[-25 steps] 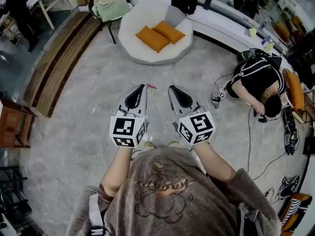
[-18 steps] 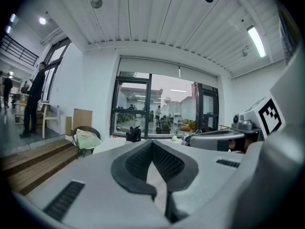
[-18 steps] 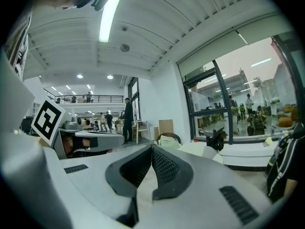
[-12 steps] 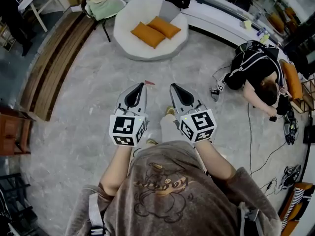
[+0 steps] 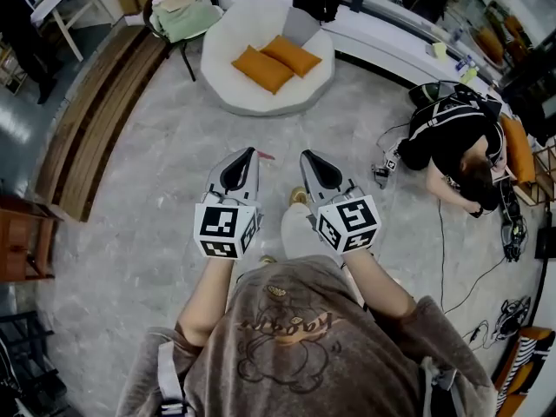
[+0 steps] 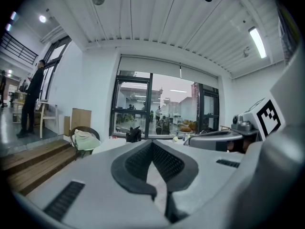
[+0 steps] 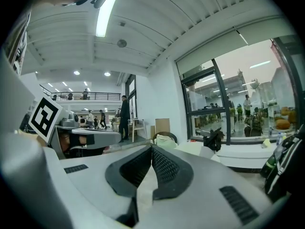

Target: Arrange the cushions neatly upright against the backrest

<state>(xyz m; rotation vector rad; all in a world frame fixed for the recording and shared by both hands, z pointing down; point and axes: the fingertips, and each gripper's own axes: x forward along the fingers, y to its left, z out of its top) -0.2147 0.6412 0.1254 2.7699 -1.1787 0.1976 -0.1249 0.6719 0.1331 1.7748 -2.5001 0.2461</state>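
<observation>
Two orange cushions (image 5: 276,62) lie flat on a round white sofa (image 5: 228,88) at the top of the head view, a grey cushion (image 5: 301,25) leaning at its back edge. My left gripper (image 5: 252,152) and right gripper (image 5: 304,155) are held side by side in front of me over the pale floor, well short of the sofa. Both are shut with nothing between their jaws. In the left gripper view the jaws (image 6: 152,143) meet at the tip; the right gripper (image 7: 152,148) shows the same.
A person in black (image 5: 452,137) crouches on the floor at the right among cables (image 5: 452,259). A chair with green cloth (image 5: 182,11) stands left of the sofa. Wooden steps (image 5: 95,120) run along the left. A white bench (image 5: 391,50) lies behind the sofa.
The view has shifted forward a little toward the sofa; my leg has stepped out between the grippers. Both grippers stay shut and side by side.
</observation>
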